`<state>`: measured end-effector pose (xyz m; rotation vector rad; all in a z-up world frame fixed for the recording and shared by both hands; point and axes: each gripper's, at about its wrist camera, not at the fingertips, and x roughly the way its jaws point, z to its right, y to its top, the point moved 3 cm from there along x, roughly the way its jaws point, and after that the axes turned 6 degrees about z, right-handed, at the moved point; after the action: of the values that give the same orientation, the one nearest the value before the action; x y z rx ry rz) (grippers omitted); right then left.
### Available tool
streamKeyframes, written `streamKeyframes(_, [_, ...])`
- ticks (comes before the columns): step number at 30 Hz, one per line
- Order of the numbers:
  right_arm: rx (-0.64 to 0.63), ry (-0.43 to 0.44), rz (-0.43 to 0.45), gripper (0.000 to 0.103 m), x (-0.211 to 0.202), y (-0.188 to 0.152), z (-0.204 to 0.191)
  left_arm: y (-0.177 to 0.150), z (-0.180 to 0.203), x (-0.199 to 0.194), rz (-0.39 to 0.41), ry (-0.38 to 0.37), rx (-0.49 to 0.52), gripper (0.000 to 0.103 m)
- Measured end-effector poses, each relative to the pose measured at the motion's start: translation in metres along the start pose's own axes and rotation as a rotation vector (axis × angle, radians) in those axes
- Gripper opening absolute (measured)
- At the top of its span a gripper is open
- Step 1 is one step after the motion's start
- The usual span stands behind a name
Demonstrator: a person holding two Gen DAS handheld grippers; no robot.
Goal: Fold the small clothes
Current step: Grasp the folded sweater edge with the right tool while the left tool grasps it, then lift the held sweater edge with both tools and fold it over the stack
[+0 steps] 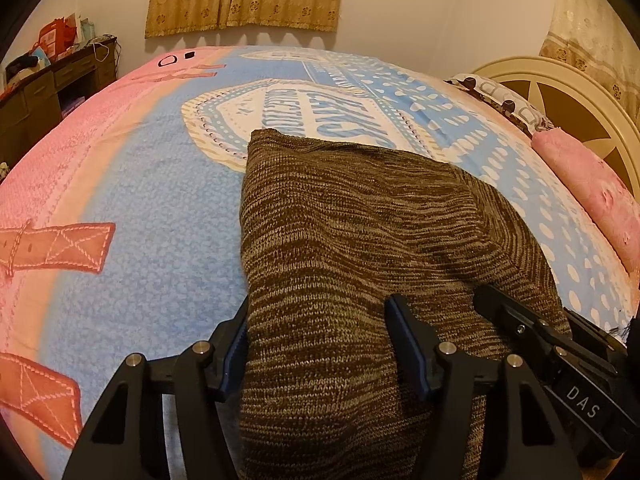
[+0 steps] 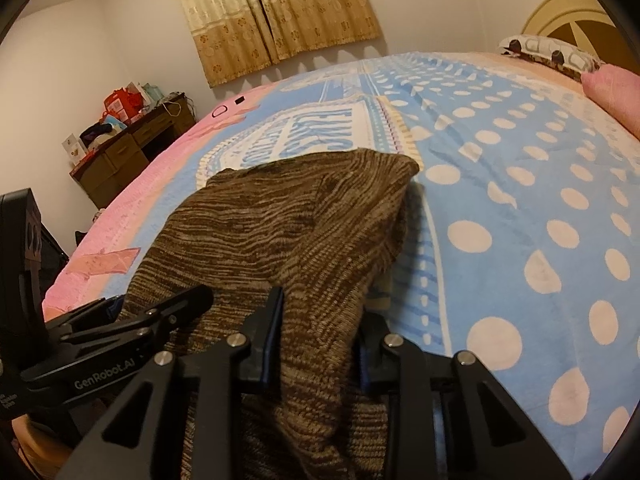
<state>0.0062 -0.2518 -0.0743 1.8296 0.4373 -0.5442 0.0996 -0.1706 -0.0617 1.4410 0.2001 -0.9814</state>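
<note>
A brown marled knit garment (image 1: 352,216) lies partly folded on the bed, its near end running under both cameras. My left gripper (image 1: 318,314) straddles the garment's near left part; knit fills the gap between its fingers, and the pads stand wide without visibly squeezing it. In the right wrist view the same garment (image 2: 288,216) rises in a bunched ridge between the fingers of my right gripper (image 2: 322,316), whose pads press on it from both sides. The two grippers sit side by side; the black frame of the other one (image 1: 560,344) (image 2: 120,332) shows in each view.
The bedspread (image 1: 160,200) is blue with white dots and a pink border (image 2: 520,200). A pink pillow (image 1: 592,184) and a patterned one lie by the cream headboard (image 1: 560,92) at the right. A cluttered dark desk (image 2: 120,152) stands beyond the bed's left side, under curtains (image 2: 272,12).
</note>
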Motion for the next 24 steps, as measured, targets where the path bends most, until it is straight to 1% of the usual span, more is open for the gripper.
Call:
streamKeyframes(5, [-0.010,-0.010,0.009,0.031,-0.001,0.000,-0.003,0.000,0.003,-0.002,0.009,0.003,0.010,0.055])
streamKeyframes(7, [-0.019,-0.021,0.014,0.031,-0.001,0.000,-0.005,0.000,0.004,-0.002,0.012,0.000,0.018,0.050])
streamKeyframes(16, [-0.073,-0.072,0.036,0.029,-0.004,-0.001,-0.016,0.000,0.006,-0.004,0.018,0.011,0.034,0.047])
streamKeyframes(21, [-0.078,-0.081,0.039,0.029,-0.003,-0.001,-0.017,0.000,0.006,-0.004,0.018,0.012,0.035,0.047])
streamKeyframes(24, [-0.080,-0.081,0.043,0.029,-0.003,-0.001,-0.017,0.000,0.006,-0.004,0.020,0.008,0.030,0.043])
